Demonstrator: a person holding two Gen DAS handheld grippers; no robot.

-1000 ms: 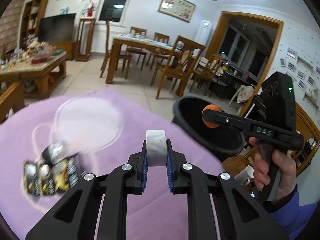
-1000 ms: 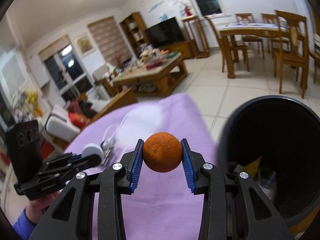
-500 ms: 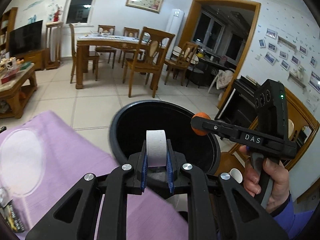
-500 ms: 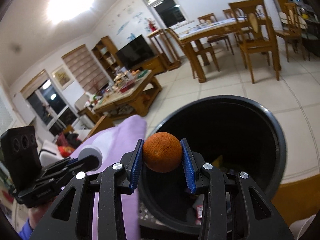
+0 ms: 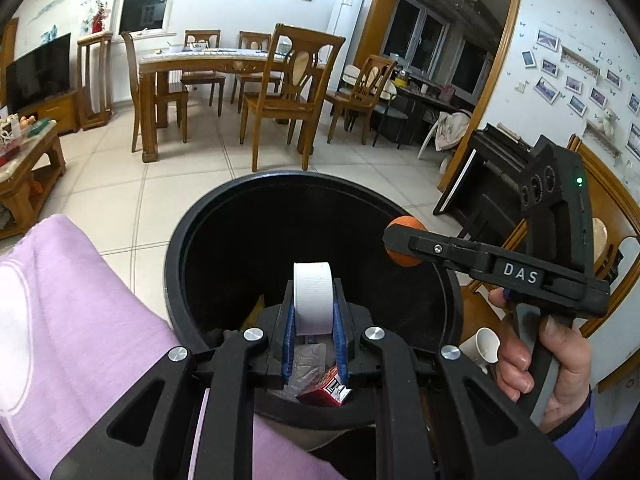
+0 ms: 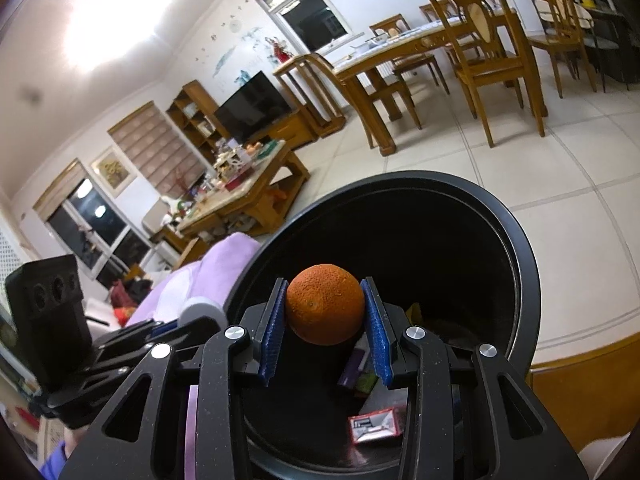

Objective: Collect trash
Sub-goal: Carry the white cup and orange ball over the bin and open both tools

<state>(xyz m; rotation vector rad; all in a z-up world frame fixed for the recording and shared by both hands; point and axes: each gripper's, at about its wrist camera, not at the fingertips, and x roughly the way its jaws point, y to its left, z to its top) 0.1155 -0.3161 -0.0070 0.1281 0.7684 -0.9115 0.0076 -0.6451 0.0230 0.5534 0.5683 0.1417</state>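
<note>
two grippers hang over one black trash bin [image 5: 176, 264], each with something clamped between its blue pads. starting at the left of the left wrist view, a purple cloth [image 5: 72, 320] covers the surface that the bin stands just beside; the cloth's edge meets the bin's rim. next comes the left gripper [image 5: 313, 320], its jaws drawn narrow onto a white roll of tape [image 5: 312, 298], which stands upright between the pads and sits above the bin's open mouth. below it, inside the bin, lie a red packet [image 5: 326, 394], a crumpled silvery wrapper [image 5: 306, 364] and a bit of yellow. further right the right gripper [image 5: 402, 247] reaches in from the side, held in a hand [image 5: 544, 364] with a blue sleeve; its tip carries an orange [image 5: 404, 258] over the bin's right rim. a white cup [image 5: 484, 346] shows beside that hand.

in the right wrist view, the left gripper [image 6: 200, 312] shows at the far left with the pale roll at its tip, next to the purple cloth [image 6: 216, 272]. in the middle, the right gripper [image 6: 325, 320] grips the orange [image 6: 324, 304] at half width, both pads pressed to its sides, over the bin [image 6: 520, 280]. beneath it lie the red packet [image 6: 376, 426] and a purple wrapper [image 6: 352, 368].
</note>
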